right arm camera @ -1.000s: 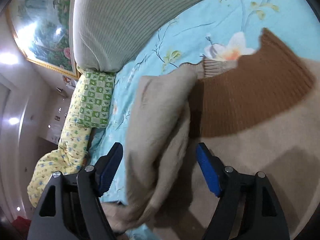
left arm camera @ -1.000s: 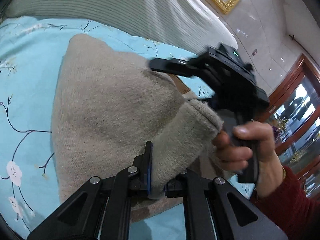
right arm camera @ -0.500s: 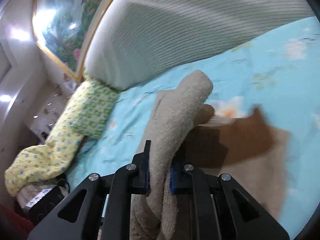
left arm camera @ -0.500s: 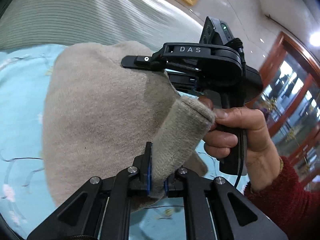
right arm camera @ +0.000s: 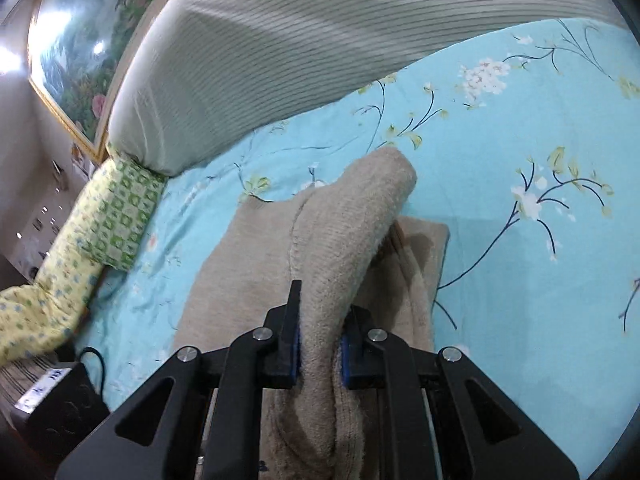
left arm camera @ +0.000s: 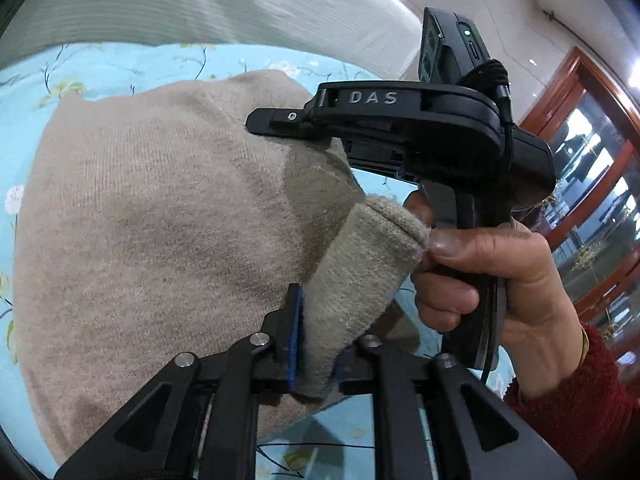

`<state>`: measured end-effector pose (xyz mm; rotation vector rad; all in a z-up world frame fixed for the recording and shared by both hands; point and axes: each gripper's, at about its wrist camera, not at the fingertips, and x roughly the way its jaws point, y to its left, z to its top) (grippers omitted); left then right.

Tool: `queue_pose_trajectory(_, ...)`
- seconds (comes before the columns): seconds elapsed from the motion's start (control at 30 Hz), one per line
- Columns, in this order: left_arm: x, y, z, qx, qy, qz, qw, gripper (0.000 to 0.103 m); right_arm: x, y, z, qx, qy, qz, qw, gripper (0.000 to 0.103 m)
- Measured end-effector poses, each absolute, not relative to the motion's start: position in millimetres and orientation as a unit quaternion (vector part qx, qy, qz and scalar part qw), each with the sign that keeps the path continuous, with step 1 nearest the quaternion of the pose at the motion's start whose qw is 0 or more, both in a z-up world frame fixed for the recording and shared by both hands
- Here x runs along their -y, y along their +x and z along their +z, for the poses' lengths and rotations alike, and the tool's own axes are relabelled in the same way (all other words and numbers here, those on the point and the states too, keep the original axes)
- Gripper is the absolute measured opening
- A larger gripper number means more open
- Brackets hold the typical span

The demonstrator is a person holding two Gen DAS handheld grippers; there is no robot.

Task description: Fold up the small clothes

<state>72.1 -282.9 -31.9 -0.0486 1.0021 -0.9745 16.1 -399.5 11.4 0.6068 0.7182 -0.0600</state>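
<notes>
A beige knit sweater point(left arm camera: 160, 220) lies spread on the turquoise floral sheet point(left arm camera: 100, 68). My left gripper point(left arm camera: 318, 344) has the ribbed sleeve cuff point(left arm camera: 372, 248) between its blue pads. The jaws are opening, but the pads still touch the knit. A hand in a red sleeve point(left arm camera: 492, 272) holds the right gripper's black housing point(left arm camera: 420, 128) just beyond the cuff, and its fingers reach over the sweater. In the right wrist view my right gripper point(right arm camera: 320, 344) is shut on a raised thick fold point(right arm camera: 360, 208) of the same sweater point(right arm camera: 240, 280).
A grey striped bolster point(right arm camera: 320, 40) runs along the far side of the bed. A green and yellow patterned pillow point(right arm camera: 120, 208) lies to the left, with a black box and cable point(right arm camera: 60, 400) below it. A wooden glass-fronted cabinet point(left arm camera: 592, 160) stands on the right.
My right gripper went from wide open to shut on the sweater fold and lifted it. The left gripper carried the cuff across, and its jaws have since widened slightly.
</notes>
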Motion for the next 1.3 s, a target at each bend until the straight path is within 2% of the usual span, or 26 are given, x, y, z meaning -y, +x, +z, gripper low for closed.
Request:
queue_pose_trajectory(0.07,288,69,-36,-0.473,-0.020,-0.449,0.758,0.023,399,18,4,-0.359,0.279,-0.042,0.890,0.020)
queue_pose_trajectory(0.1,289,67,-36,-0.474,-0.021,-0.451,0.756,0.030,399,18,0,-0.364,0.277,-0.052,0.887,0.023)
queue_pose_trajectory(0.13,289,63,-35,-0.475,-0.022,-0.454,0.753,0.041,401,14,-3,-0.365,0.287,-0.056,0.884,0.028)
queue_pose_trajectory(0.2,288,58,-32,-0.475,-0.023,-0.459,0.751,0.055,407,3,-4,-0.356,0.305,-0.060,0.881,0.036)
queue_pose_trajectory(0.23,288,54,-30,-0.474,-0.023,-0.460,0.750,0.059,408,-3,-3,-0.352,0.308,-0.067,0.881,0.041)
queue_pose_trajectory(0.33,280,50,-27,-0.477,-0.021,-0.463,0.747,0.062,410,-18,1,-0.345,0.314,-0.080,0.881,0.051)
queue_pose_trajectory(0.73,192,71,-17,-0.497,-0.072,-0.429,0.751,0.072,398,-67,-5,-0.339,0.347,-0.074,0.871,0.068)
queue_pose_trajectory(0.87,165,86,-13,-0.504,-0.101,-0.407,0.755,0.075,392,-69,-11,-0.346,0.349,-0.063,0.868,0.070)
queue_pose_trajectory(1.07,167,118,5,-0.511,-0.135,-0.389,0.755,0.076,393,-64,-16,-0.348,0.367,-0.053,0.861,0.072)
queue_pose_trajectory(1.13,164,128,9,-0.511,-0.137,-0.376,0.761,0.081,396,-60,-18,-0.348,0.372,-0.047,0.859,0.072)
queue_pose_trajectory(1.3,165,165,-6,-0.535,-0.156,-0.374,0.741,0.083,404,-49,-23,-0.349,0.387,-0.036,0.853,0.075)
